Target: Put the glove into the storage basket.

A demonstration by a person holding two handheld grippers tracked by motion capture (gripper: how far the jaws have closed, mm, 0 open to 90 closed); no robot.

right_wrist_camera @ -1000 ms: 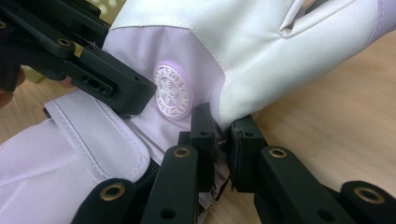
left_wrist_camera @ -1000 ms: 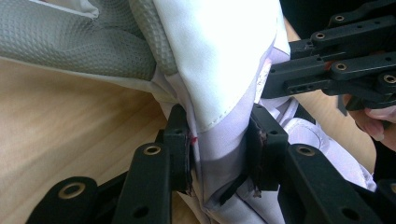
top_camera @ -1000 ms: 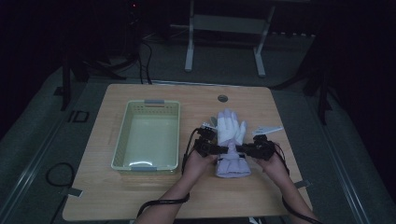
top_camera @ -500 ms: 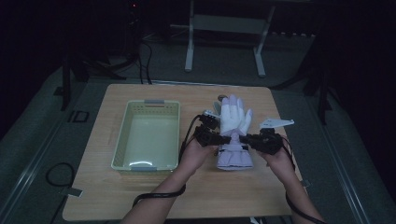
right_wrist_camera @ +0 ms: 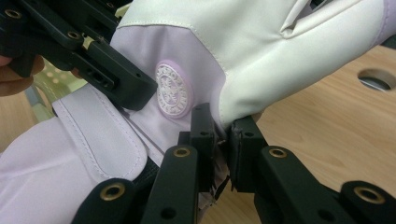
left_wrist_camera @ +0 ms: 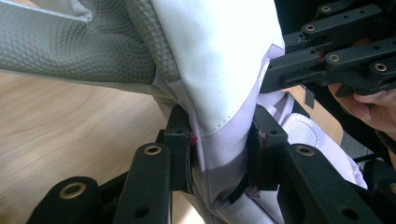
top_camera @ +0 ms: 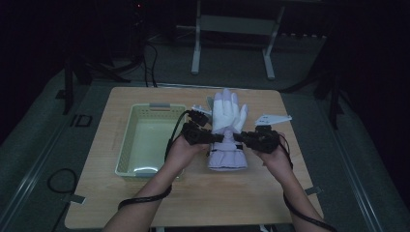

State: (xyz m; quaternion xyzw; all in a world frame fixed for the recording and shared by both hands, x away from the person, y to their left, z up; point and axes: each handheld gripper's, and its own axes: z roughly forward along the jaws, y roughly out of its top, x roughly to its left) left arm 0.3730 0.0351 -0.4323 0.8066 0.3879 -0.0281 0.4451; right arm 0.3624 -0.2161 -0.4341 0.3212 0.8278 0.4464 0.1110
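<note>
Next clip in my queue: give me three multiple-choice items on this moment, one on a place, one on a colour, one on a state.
1. Where is the basket relative to the glove in the high view?
A. to its left
B. to its right
C. under it

2. What colour is the glove?
A. red and black
B. white and pale lilac
C. bright blue

3. What are the left gripper and right gripper doing?
A. both open, away from the glove
B. one open, one on the basket
C. both shut on the glove

Answers:
1 A, the basket sits left of the glove on the table.
2 B, white panels and lilac cuff show.
3 C, each gripper view shows fabric pinched between the fingers.
</note>
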